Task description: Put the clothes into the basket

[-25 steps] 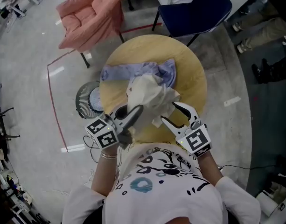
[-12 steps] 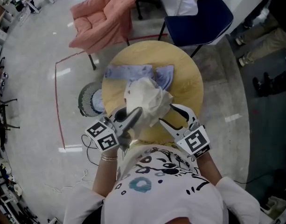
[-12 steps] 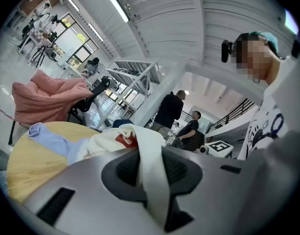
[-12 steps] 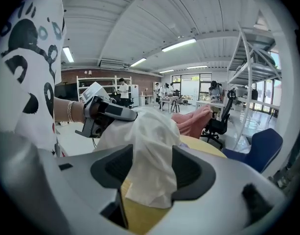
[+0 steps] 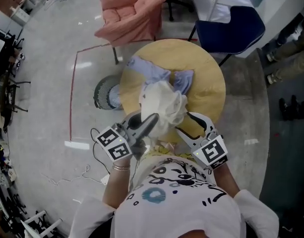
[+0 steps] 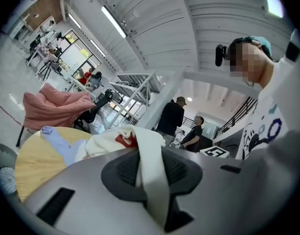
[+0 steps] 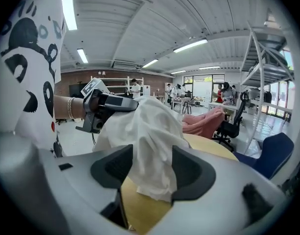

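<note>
Writing: we read only the black square markers on the claw cubes (image 5: 114,144). A red patch (image 6: 126,140) on the cream garment (image 5: 161,103) shows in the left gripper view alone, too small to read. The head view gives us the whole grey basket (image 5: 104,90) on the floor against the left edge of the desk (image 5: 209,90). The left gripper view catches just a sliver of it. We also see a blue garment (image 5: 161,73) lying mid-desk and a pink one (image 5: 132,9) on a chair behind the desk. Left claw (image 5: 151,120) is pinched narrow on a cream fold. Right claw (image 5: 184,123) gapes wide, with a loose cream flap hanging between its jaws, unpinched. The cream garment hangs bunched above the desk's near edge.
</note>
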Motion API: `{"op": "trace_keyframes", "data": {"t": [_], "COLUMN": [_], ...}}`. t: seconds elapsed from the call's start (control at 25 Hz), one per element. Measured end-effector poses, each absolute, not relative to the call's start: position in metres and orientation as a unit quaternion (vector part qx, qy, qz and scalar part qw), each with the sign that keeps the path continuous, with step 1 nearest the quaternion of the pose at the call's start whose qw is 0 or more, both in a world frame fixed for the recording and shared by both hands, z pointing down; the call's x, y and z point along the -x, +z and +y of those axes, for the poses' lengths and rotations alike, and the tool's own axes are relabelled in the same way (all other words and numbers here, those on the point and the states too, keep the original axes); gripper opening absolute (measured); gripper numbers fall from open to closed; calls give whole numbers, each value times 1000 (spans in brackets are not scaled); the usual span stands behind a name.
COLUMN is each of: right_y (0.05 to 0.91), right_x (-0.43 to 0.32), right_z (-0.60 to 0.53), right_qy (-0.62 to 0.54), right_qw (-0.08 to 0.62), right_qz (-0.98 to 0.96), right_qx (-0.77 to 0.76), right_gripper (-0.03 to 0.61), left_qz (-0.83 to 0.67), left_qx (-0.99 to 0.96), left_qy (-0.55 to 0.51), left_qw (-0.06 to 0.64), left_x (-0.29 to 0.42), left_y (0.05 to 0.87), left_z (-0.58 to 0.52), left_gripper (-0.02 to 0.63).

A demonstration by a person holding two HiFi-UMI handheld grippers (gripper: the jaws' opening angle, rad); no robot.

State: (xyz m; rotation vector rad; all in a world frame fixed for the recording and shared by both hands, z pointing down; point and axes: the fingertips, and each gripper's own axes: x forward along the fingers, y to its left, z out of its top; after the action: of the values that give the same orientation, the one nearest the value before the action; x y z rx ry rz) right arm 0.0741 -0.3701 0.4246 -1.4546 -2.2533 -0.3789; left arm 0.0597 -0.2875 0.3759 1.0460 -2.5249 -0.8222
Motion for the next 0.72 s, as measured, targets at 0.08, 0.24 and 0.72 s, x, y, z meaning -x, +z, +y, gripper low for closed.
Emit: {"op": "trace_keyframes", "data": {"t": [0.08, 0.24, 0.72], "right_y": [426, 424, 415], "right_x": [-80, -107, -133], "right_z": [-368, -345, -306], "right_qy": [-139, -140, -144], "right_qw": [210, 202, 170], "right_qz": [-803, -786, -747], "right_qx": [540, 567, 626], "right_gripper": [238, 238, 238], "left_qz": [-884, -893, -917], "left_qx": [-347, -313, -277], "left_qy": [-282, -302, -276], "left_qw": [139, 119, 80], "left_x": [-69, -108, -136], "left_y": [377, 369, 354], "left_z": [-287, -264, -234], "left_gripper": [89, 89, 89]}}
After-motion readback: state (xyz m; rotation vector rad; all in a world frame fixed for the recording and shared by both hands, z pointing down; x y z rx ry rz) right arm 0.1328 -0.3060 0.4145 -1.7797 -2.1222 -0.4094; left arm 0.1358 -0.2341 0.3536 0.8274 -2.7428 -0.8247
